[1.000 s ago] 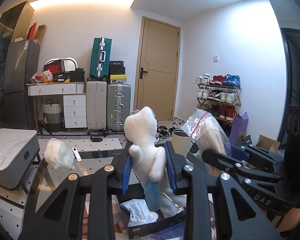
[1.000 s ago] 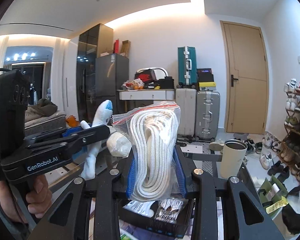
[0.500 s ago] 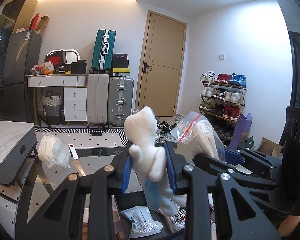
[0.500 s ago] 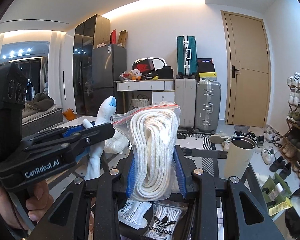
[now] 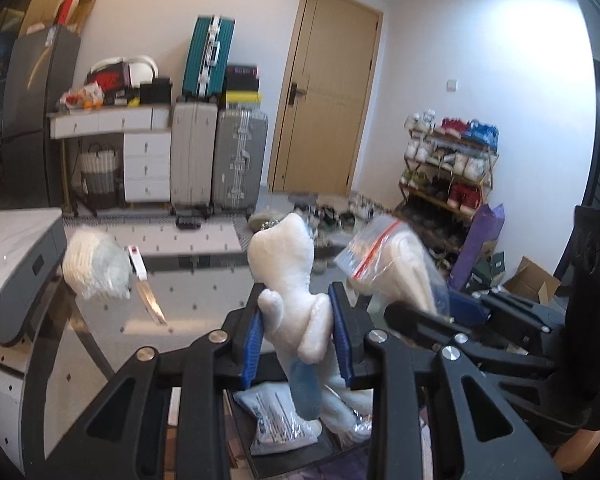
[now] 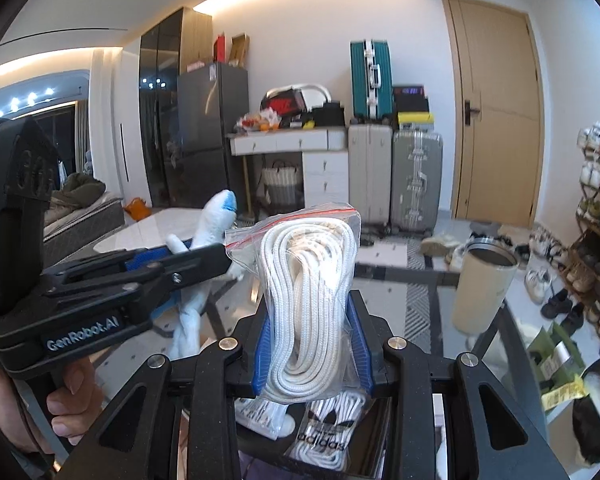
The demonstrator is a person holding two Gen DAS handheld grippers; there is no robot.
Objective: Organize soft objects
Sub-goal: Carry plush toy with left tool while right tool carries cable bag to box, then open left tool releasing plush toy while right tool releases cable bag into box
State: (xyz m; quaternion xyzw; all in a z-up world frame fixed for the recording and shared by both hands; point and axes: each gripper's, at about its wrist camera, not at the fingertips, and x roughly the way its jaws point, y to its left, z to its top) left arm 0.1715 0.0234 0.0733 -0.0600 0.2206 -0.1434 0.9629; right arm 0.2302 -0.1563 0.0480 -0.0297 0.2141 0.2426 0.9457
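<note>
My left gripper [image 5: 296, 340] is shut on a white and blue plush shark [image 5: 290, 284], held upright above a dark open box [image 5: 276, 456]. My right gripper [image 6: 312, 344] is shut on a clear zip bag of white rope [image 6: 308, 300], also above the box [image 6: 364, 440]. The bag also shows to the right in the left wrist view [image 5: 392, 268], and the shark to the left in the right wrist view [image 6: 204, 264]. Packets of white laces [image 6: 328, 436] and a plastic packet [image 5: 280, 420] lie in the box.
A glass table [image 5: 196, 288] carries a bagged white bundle [image 5: 94, 266], a knife [image 5: 146, 288] and a beige tumbler [image 6: 482, 288]. A grey cabinet [image 5: 12, 264] stands at the left. Suitcases [image 5: 220, 160], a door and a shoe rack [image 5: 448, 168] are behind.
Both grippers have dropped lower and tilted toward the box, still holding the shark and the rope bag. More of the box's contents shows beneath them.
</note>
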